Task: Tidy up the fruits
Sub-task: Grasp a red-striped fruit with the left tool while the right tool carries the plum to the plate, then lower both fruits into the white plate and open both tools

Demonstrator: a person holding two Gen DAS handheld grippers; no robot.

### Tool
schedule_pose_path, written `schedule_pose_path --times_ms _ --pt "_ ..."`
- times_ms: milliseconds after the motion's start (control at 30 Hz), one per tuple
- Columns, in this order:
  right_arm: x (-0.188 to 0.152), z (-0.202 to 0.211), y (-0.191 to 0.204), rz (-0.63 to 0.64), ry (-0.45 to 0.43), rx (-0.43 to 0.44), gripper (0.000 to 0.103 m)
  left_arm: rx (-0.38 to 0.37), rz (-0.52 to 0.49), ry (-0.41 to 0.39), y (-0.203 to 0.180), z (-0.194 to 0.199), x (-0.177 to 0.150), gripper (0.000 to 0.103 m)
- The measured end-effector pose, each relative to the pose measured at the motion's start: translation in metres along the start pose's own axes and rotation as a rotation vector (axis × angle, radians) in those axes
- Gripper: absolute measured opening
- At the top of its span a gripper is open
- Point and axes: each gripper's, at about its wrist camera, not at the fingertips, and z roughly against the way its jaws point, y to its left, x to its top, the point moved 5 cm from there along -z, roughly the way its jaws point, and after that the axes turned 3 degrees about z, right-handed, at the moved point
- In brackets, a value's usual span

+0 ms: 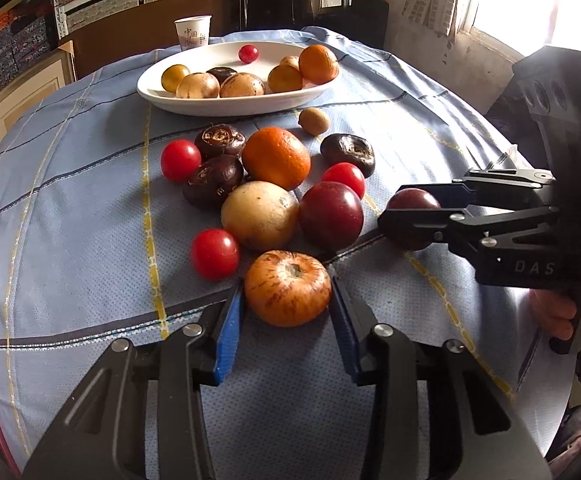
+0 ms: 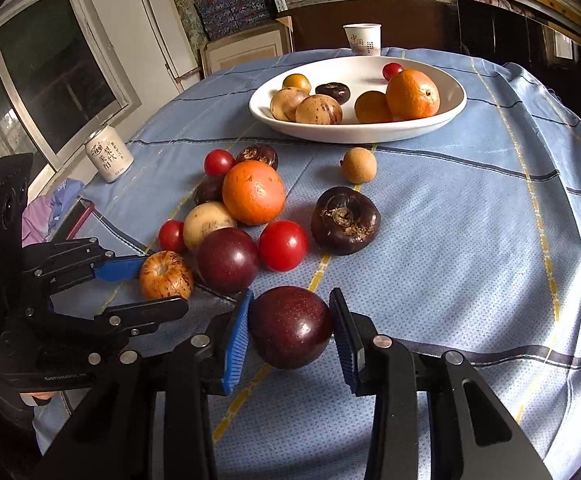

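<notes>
A blue checked cloth (image 2: pixel 470 216) covers the table, with a white dish (image 2: pixel 446 120) of fruit and a paper cup (image 2: pixel 363 39) at its far side before stacked shelves (image 2: pixel 226 8). The left gripper (image 1: pixel 287 296) brackets a striped apple (image 1: pixel 288 288), pads touching; the right gripper (image 2: pixel 290 330) pinches a dark plum (image 2: pixel 290 326) on the cloth.

Between you and the white dish (image 2: pixel 456 108), a cluster of loose fruit (image 2: pixel 250 216) crowds the left of the tablecloth (image 2: pixel 490 240). A dark water chestnut (image 2: pixel 345 220) and small longan (image 2: pixel 358 165) sit mid-path. Bare cloth runs along the right side to the dish.
</notes>
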Motion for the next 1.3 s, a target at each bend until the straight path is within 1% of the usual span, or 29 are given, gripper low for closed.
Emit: schedule_pose_path --times_ms 133,200,333,500,567,700,833,867,933,1000,1067,1200,1300 --pt "-0.001 0.000 0.001 0.016 0.002 -0.009 0.040 -0.005 0.004 0.002 0.000 0.000 0.000 0.041" --pt "-0.003 -0.004 0.003 0.025 0.029 -0.003 0.041 -0.006 0.005 0.003 0.000 0.000 0.000 0.041" --pt "-0.005 -0.005 0.007 0.053 0.027 -0.028 0.039 -0.005 0.008 0.006 0.001 -0.001 0.000 0.041" --pt "-0.005 -0.004 0.008 0.038 0.022 -0.003 0.038 -0.021 0.017 -0.004 0.002 0.001 0.000 0.040" --pt "-0.004 0.001 0.009 0.038 0.002 0.012 0.038 -0.024 0.017 -0.020 0.002 0.005 0.001 0.040" --pt "0.003 0.014 0.009 0.050 -0.081 0.014 0.038 -0.054 0.031 -0.069 0.000 0.017 0.004 0.040" --pt "0.020 0.022 0.001 0.003 -0.141 0.045 0.038 -0.069 0.052 -0.100 0.002 0.028 0.014 0.040" --pt "0.027 0.023 -0.002 -0.011 -0.158 0.047 0.038 -0.074 0.059 -0.100 0.004 0.029 0.019 0.040" --pt "0.045 0.024 -0.009 -0.033 -0.197 0.038 0.038 -0.052 0.061 -0.112 0.008 0.033 0.033 0.040" --pt "0.064 0.022 -0.017 -0.054 -0.234 0.011 0.038 -0.025 0.058 -0.131 0.014 0.035 0.051 0.040" --pt "0.083 0.016 -0.025 -0.069 -0.261 -0.023 0.038 -0.018 0.082 -0.135 0.024 0.035 0.073 0.040" --pt "0.115 -0.007 -0.037 -0.089 -0.265 -0.056 0.038 0.021 0.133 -0.156 0.052 0.023 0.121 0.040" --pt "0.130 -0.026 -0.040 -0.075 -0.250 -0.077 0.038 0.032 0.175 -0.146 0.074 0.001 0.157 0.040"
